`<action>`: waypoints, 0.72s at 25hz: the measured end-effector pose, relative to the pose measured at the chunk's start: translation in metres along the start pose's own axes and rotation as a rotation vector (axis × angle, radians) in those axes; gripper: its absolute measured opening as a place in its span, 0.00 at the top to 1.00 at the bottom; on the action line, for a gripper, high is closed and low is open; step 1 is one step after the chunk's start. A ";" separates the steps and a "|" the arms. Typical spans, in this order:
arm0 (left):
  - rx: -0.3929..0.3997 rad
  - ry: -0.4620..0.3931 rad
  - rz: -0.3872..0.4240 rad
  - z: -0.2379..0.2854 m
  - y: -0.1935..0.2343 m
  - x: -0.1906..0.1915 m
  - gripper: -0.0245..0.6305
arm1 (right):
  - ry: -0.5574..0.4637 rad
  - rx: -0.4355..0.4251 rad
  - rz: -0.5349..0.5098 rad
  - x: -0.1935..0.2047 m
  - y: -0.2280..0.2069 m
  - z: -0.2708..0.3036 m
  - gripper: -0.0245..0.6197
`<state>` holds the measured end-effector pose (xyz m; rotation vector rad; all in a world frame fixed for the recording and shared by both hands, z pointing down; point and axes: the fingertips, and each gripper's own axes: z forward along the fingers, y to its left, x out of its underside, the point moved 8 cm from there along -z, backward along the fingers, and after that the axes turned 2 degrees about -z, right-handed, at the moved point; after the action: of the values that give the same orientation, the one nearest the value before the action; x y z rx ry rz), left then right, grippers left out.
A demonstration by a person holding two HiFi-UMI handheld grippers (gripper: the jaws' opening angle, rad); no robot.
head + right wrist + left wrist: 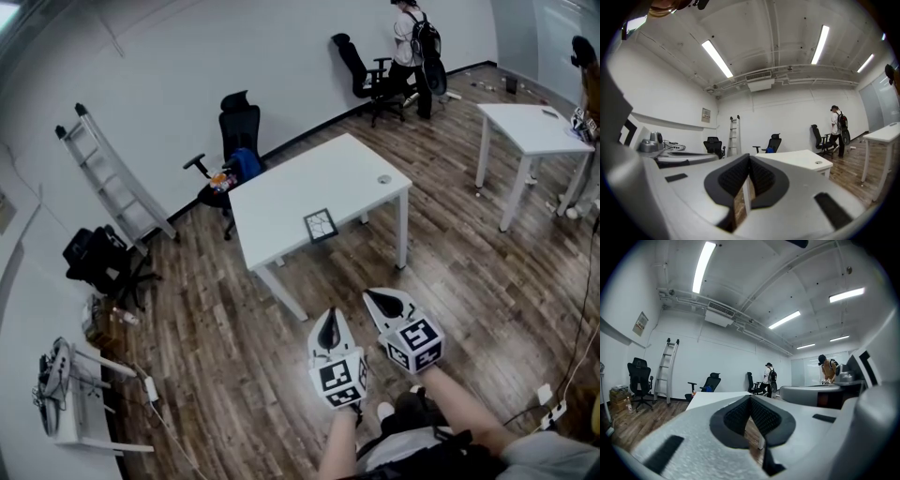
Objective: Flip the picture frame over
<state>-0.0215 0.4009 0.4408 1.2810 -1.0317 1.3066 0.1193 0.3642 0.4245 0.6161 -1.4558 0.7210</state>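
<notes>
Wood floor (234,375) is the biggest open stretch. The person stands on it well apart from the white desk (281,197), so the whole approach is not yet done. A cable and plug (553,408) lie on the floor near the person's right side, which looks like a snag or trip risk on a sideways step.

The desk top looks smooth and bare, so likely little friction and a nudged frame would skate rather than lift.

Left gripper (329,323) and right gripper (382,302) are held level, side by side, pointing at the desk. Both sets of jaws are pressed together with nothing between them. If they arrive like that they can only push, so they need to part first.

The picture frame (321,225) lies flat near the desk's near edge, toward the right corner, dark border and pale middle. Which face is up, cannot tell. Main risks, as a judgement:
- the flat thin edge is hard to get a jaw under
- a push toward the near edge could drop it to the floor
- a one-sided lift could let it swing out and slap down, and any glass could crack
</notes>
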 end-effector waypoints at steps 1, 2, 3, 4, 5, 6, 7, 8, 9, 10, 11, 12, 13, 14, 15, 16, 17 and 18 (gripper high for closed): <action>0.000 0.002 -0.001 0.003 0.001 0.001 0.96 | 0.002 0.001 -0.001 0.001 -0.002 0.002 0.97; -0.001 0.006 -0.001 0.006 0.001 0.002 0.96 | 0.005 0.003 -0.001 0.001 -0.004 0.004 0.97; -0.002 0.011 0.000 0.009 0.003 0.003 0.96 | 0.008 0.004 0.001 0.002 -0.005 0.007 0.97; -0.002 0.017 -0.001 0.012 0.004 0.004 0.96 | 0.012 0.004 0.003 0.003 -0.006 0.010 0.97; -0.002 0.021 -0.003 0.016 0.006 0.004 0.96 | 0.016 0.005 0.006 0.004 -0.008 0.014 0.97; -0.003 0.023 -0.006 0.020 0.008 0.003 0.96 | 0.019 0.004 0.007 0.004 -0.010 0.018 0.97; -0.006 0.022 -0.008 0.025 0.010 0.003 0.96 | 0.020 0.004 0.007 0.004 -0.013 0.022 0.97; -0.009 0.020 -0.009 0.032 0.011 0.002 0.96 | 0.021 0.003 0.007 0.004 -0.017 0.027 0.97; -0.012 0.019 -0.010 0.039 0.013 0.001 0.96 | 0.023 0.001 0.008 0.005 -0.021 0.032 0.97; -0.014 0.020 -0.012 0.047 0.014 0.001 0.96 | 0.025 -0.003 0.009 0.005 -0.026 0.038 0.97; -0.014 0.021 -0.015 0.055 0.015 0.001 0.96 | 0.024 -0.005 0.009 0.005 -0.031 0.045 0.97; -0.013 0.023 -0.018 0.065 0.016 0.001 0.96 | 0.022 -0.007 0.010 0.005 -0.037 0.053 0.97; -0.012 0.024 -0.017 0.075 0.018 -0.001 0.96 | 0.021 -0.009 0.011 0.004 -0.043 0.061 0.97; -0.014 0.025 -0.013 0.086 0.019 -0.002 0.96 | 0.023 -0.012 0.012 0.005 -0.050 0.070 0.97; -0.019 0.024 -0.009 0.096 0.021 -0.003 0.96 | 0.026 -0.016 0.014 0.005 -0.057 0.078 0.97; -0.023 0.024 -0.006 0.107 0.022 -0.004 0.96 | 0.028 -0.022 0.015 0.006 -0.064 0.087 0.97; -0.026 0.024 -0.004 0.118 0.023 -0.005 0.96 | 0.028 -0.028 0.017 0.006 -0.071 0.096 0.97; -0.029 0.027 -0.001 0.129 0.025 -0.005 0.96 | 0.030 -0.035 0.021 0.006 -0.078 0.105 0.97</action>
<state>-0.0270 0.2701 0.4472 1.2392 -1.0268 1.3005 0.1094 0.2340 0.4387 0.5616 -1.4460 0.7171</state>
